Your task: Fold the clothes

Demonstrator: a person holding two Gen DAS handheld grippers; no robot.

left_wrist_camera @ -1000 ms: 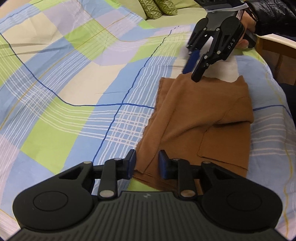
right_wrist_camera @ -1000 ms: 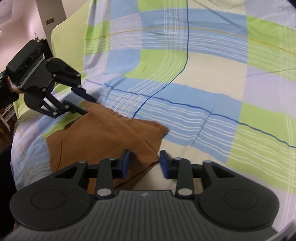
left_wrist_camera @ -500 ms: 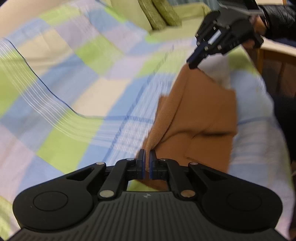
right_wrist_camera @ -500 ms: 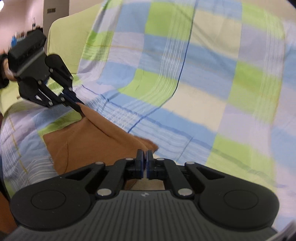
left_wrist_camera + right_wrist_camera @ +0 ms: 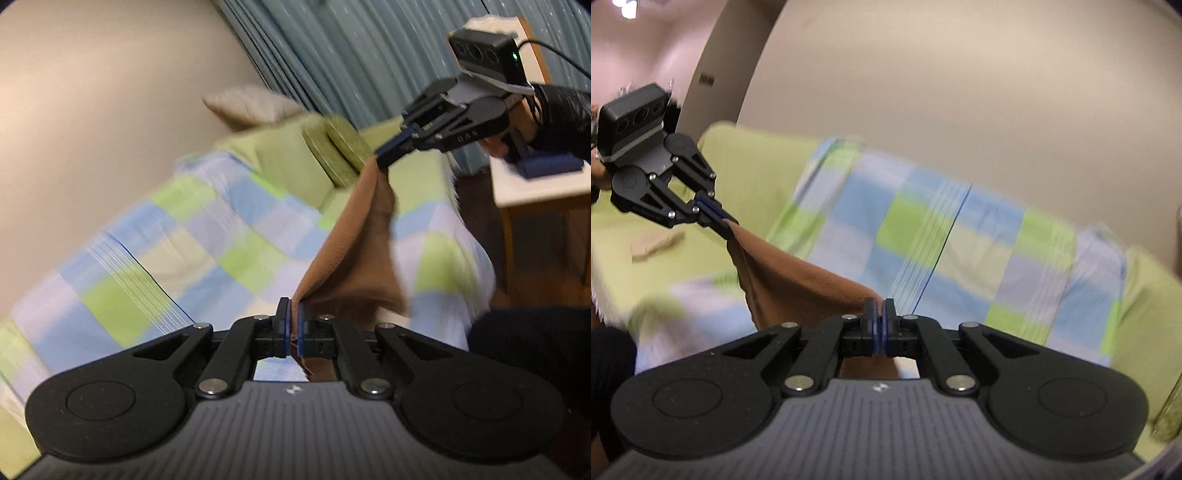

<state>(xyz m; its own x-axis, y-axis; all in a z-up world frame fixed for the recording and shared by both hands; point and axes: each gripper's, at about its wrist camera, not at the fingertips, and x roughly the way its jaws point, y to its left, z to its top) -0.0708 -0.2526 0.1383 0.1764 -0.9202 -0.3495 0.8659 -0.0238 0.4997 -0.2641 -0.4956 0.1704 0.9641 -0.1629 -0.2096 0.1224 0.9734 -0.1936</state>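
The left gripper (image 5: 291, 325) has its 2 blue-padded fingers (image 5: 283, 326) pressed nearly together on a corner of the brown garment (image 5: 354, 266), a thin fold of the cloth caught between the pads. In the right wrist view the right gripper (image 5: 878, 330) is clamped the same way, its pads pinching another corner of the cloth, which shows brown just below the fingers.

Each gripper also appears in the other's camera. From the left wrist view, the right gripper sits far and to the right, its fingertips closed on the upper point of the garment, with a black-sleeved arm (image 5: 561, 118) behind it. From the right wrist view, the left gripper sits at the far left, its tips nipping the cloth's far corner.

The garment hangs between the 2 grippers, lifted off the bed, its top edge stretched in a sagging line from one grip to the other and the rest drooping below in loose folds. Whether its lowest part touches the bedding I cannot tell, since the gripper bodies and motion blur hide it.

Beneath lies a checked bedspread (image 5: 177, 258) in blue, green and cream squares. 2 green cushions (image 5: 340, 155) stand at the far end in front of a blue-grey curtain (image 5: 362, 62). A wooden side table (image 5: 535, 206) stands to the right of the bed.
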